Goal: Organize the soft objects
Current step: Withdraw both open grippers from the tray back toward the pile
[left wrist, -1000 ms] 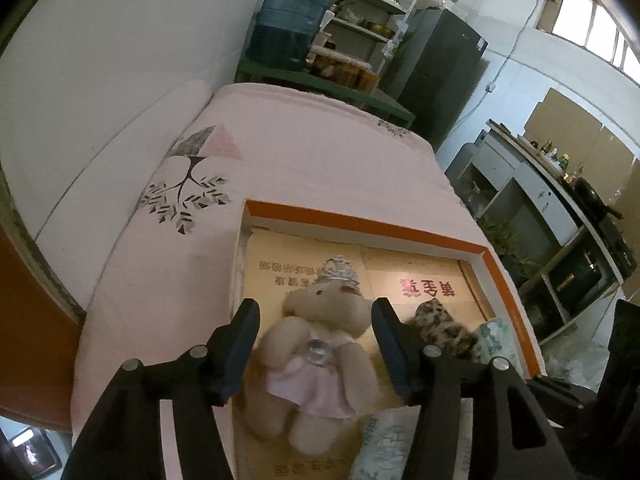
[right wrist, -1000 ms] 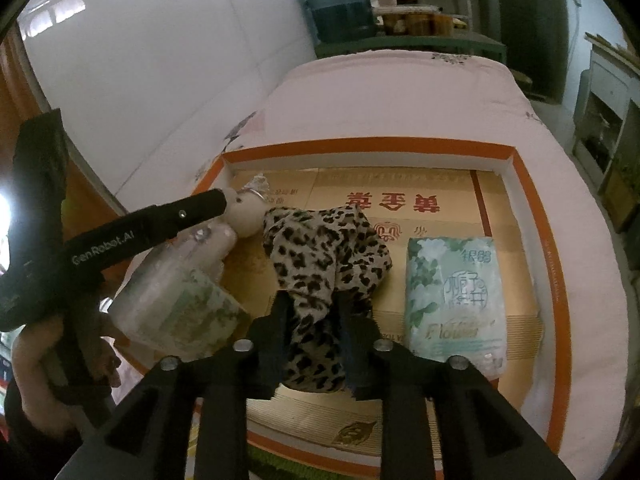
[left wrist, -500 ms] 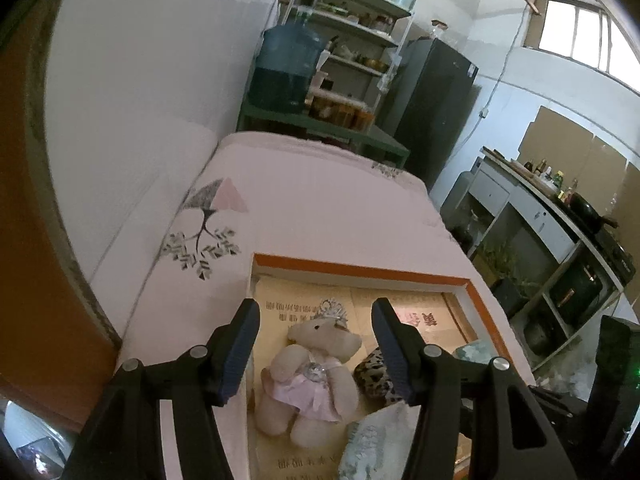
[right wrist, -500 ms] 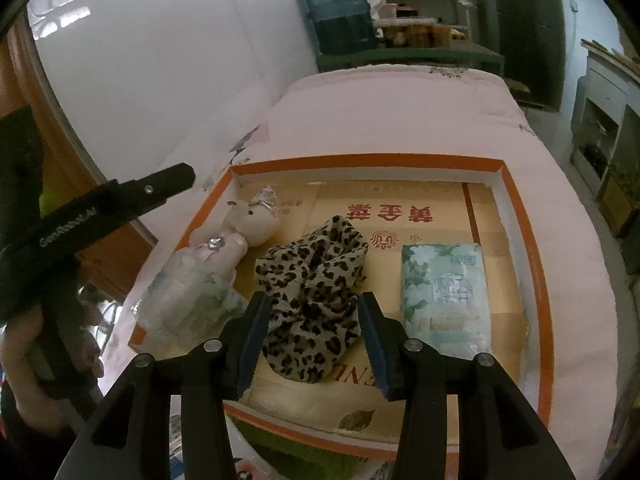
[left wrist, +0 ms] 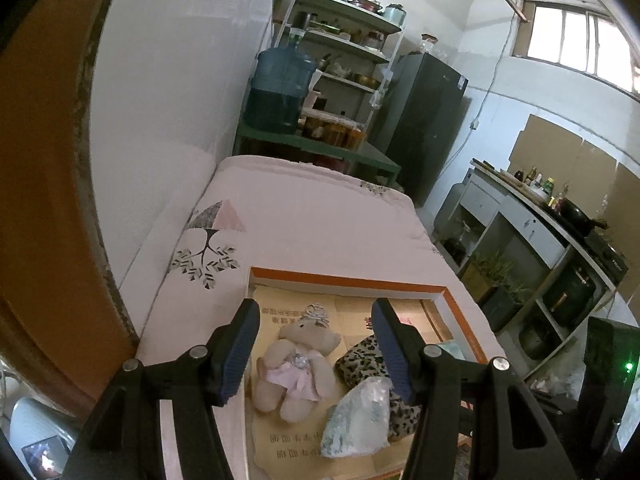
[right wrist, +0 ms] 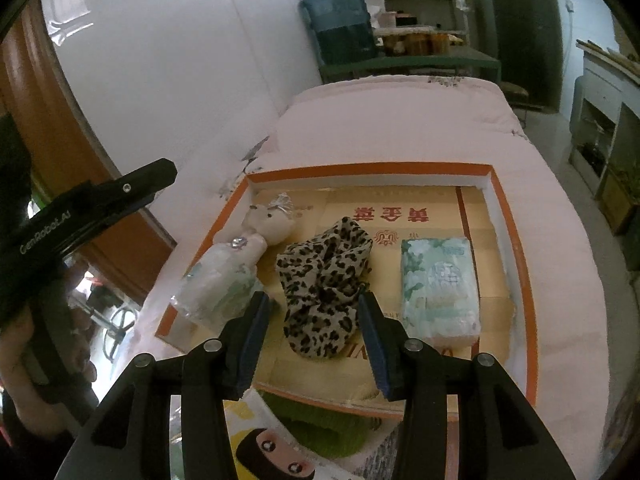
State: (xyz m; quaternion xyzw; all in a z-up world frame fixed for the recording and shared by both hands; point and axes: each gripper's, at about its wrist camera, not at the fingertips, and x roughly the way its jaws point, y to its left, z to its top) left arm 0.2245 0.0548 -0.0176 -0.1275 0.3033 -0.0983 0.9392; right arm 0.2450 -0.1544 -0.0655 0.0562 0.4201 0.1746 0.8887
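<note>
An orange-rimmed cardboard box lies on the pink bed. In it, from left to right, are a beige teddy bear in a pink dress, a leopard-print cloth and a green tissue pack. A second tissue pack leans over the bear at the box's near left. My left gripper is open and empty, raised above the bear. My right gripper is open and empty, raised over the near end of the cloth.
The pink bed runs back to a green table with a blue water jug and shelves. A white wall is on the left, kitchen counters on the right. A green cloth and a printed bag lie below the box's near edge.
My right gripper let go of the leopard cloth, opened and pulled back and up. My left gripper rose and drew back from the bear, still open.
</note>
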